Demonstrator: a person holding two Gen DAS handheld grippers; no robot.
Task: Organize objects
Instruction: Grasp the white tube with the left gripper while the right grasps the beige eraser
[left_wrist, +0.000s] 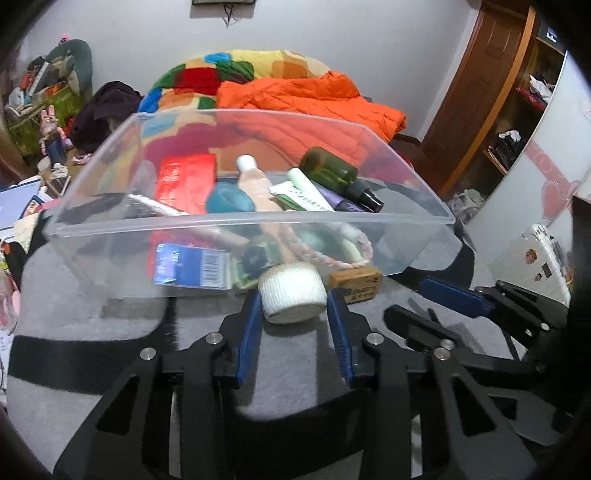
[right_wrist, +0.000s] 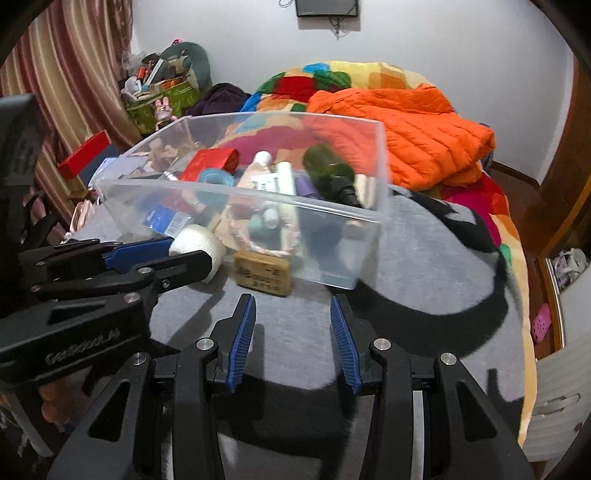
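While the left gripper (left_wrist: 293, 302) tilted down at the grey blanket (left_wrist: 92, 314), its blue fingers (left_wrist: 249, 332) pinched a white bandage roll (left_wrist: 291, 293) lying just outside the clear plastic bin (left_wrist: 236, 218), beside a tan eraser (left_wrist: 356, 282) printed "ERASER". From the right wrist, the right gripper (right_wrist: 291, 310) hovered tilted downward, fingers (right_wrist: 242, 339) spread around nothing, short of the eraser (right_wrist: 264, 275).

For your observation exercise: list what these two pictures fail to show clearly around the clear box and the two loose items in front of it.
- Eraser label: left view, blurred, cut by the fingers.
- Box bottom items: both views, hazy wall, piled contents.
- Bandage roll near side: right view, behind the left gripper.
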